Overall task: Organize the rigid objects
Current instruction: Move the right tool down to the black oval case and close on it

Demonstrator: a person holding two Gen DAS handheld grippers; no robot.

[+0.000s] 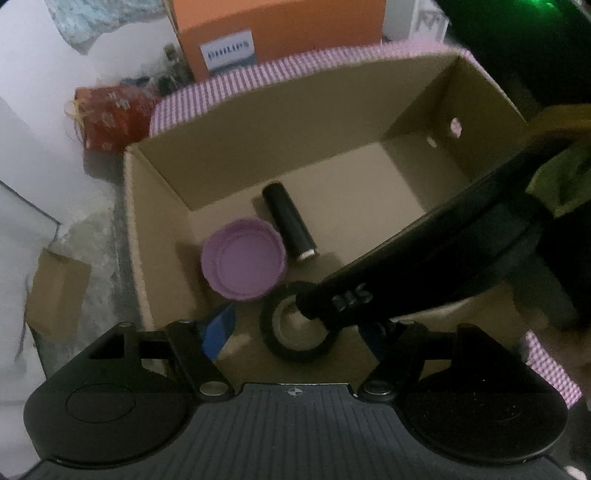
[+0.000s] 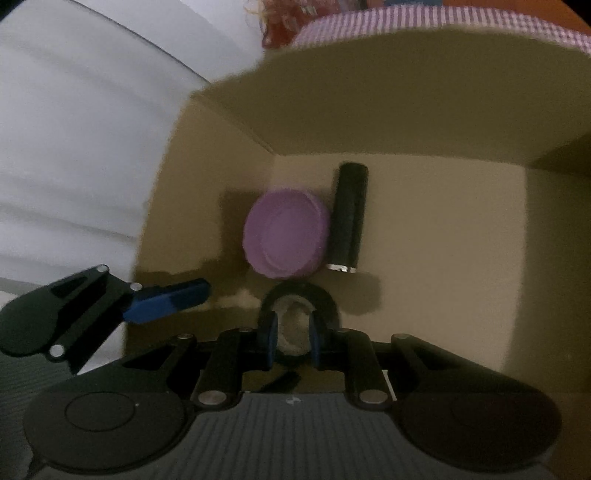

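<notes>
An open cardboard box (image 1: pixel 295 122) with a purple checked outside holds a purple lid (image 1: pixel 243 258), a black cylinder (image 1: pixel 288 221) and a black tape roll (image 1: pixel 273 332), all lying flat on its floor. My left gripper (image 1: pixel 295 332) is open, its blue fingers (image 1: pixel 218 332) wide on either side of the roll without touching it. The right gripper (image 1: pixel 314 310) reaches in from the right over the roll. In the right wrist view its gripper (image 2: pixel 293 339) has a narrow gap over the hole of the tape roll (image 2: pixel 299 291), nothing pinched between. The lid (image 2: pixel 286 232) and cylinder (image 2: pixel 349 218) lie just beyond.
Behind the box stand an orange Philips carton (image 1: pixel 280 29) and a red patterned packet (image 1: pixel 107 118). A small cardboard box (image 1: pixel 55 291) sits on the white surface to the left. An olive sleeve (image 1: pixel 561 184) shows at the right. The box's right half is bare floor (image 2: pixel 443 240).
</notes>
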